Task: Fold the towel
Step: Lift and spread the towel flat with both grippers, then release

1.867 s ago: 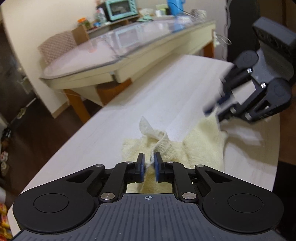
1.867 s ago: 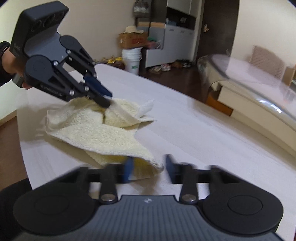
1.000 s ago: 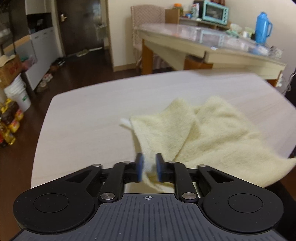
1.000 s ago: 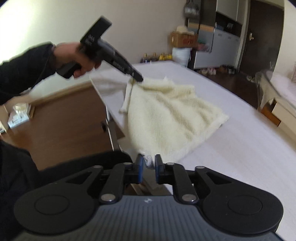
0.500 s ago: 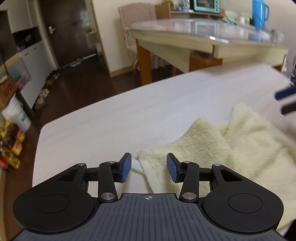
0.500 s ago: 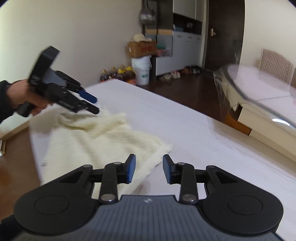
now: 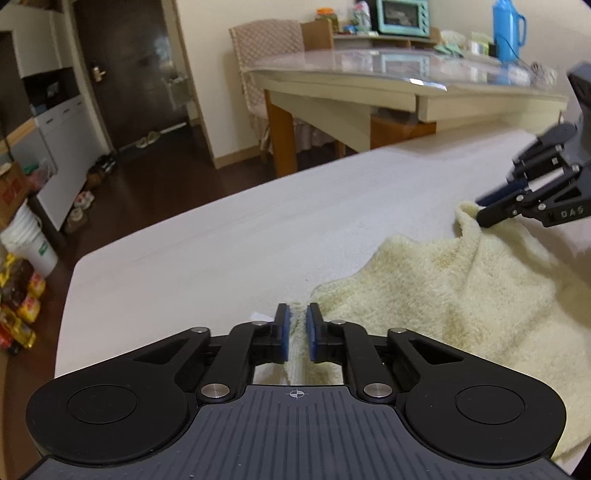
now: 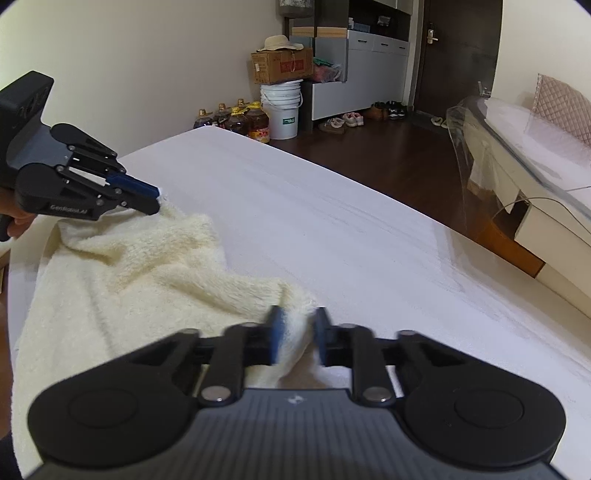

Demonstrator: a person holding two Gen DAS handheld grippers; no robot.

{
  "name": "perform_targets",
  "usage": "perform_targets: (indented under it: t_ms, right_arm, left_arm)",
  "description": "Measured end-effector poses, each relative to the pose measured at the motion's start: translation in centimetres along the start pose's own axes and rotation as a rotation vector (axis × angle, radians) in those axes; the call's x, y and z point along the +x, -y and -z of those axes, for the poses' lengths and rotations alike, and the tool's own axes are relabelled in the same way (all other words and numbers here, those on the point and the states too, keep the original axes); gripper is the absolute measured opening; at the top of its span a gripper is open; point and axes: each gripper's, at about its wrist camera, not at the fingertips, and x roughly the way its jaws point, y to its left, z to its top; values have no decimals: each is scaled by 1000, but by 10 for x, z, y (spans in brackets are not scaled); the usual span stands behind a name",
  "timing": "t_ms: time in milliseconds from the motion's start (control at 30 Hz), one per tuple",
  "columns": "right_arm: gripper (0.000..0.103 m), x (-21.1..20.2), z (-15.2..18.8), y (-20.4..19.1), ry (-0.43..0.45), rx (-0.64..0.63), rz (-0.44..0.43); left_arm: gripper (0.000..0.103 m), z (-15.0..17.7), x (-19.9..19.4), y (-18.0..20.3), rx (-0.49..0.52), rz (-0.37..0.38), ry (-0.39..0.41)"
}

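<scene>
Terry towel (image 7: 461, 295) lower right on desk (image 7: 221, 236); my left tool (image 7: 296, 328) and right tool (image 8: 297, 334) each pinch a corner. Thin bites, pulling could slip one.

Towel (image 7: 461, 291): pale cream-yellow, plain, with a fluffy pile. Surface (image 7: 229, 243): off-white with faint, fine grain lines. Left claw (image 7: 296, 334): matte black linkage and ribbed dark grey body, blue pads on the fingers (image 7: 283, 332), silver pivot pins. Right claw (image 8: 297, 336): same black and blue scheme. Floor (image 7: 147, 177): dark brown. Oven (image 7: 402, 16): turquoise. Flask (image 7: 506, 26): bright blue. Chair (image 7: 266, 55): beige-pink with a quilted diamond pattern. Bucket (image 8: 282, 110): white with a small green label. Box (image 8: 282, 66): brown cardboard with red print.
</scene>
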Motion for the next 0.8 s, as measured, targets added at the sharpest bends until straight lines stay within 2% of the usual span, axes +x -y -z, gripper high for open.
perform_targets:
  t_ms: [133,200,333,533,600,667,800]
  right_arm:
    - [7,-36,10,5,63,-23,77]
    - [7,-54,13,11,86,-40,135]
    - [8,-66,14,37,85,-26,222]
    - [9,-37,11,70,10,-4,258]
    - [15,-32,12,70,-5,-7,270]
    - [23,-38,17,67,17,-6,279]
    - [25,-66,28,54,81,11,248]
  left_arm:
    - [6,-10,-14,6,-39,-17,71]
    - [2,-21,-16,12,-40,-17,102]
    - [2,-49,2,27,-17,-20,123]
    - [3,-57,36,21,-57,-8,68]
    - [3,-52,33,21,-61,5,65]
    - [3,-47,27,23,-63,20,64]
    - [9,-30,2,29,-78,58,64]
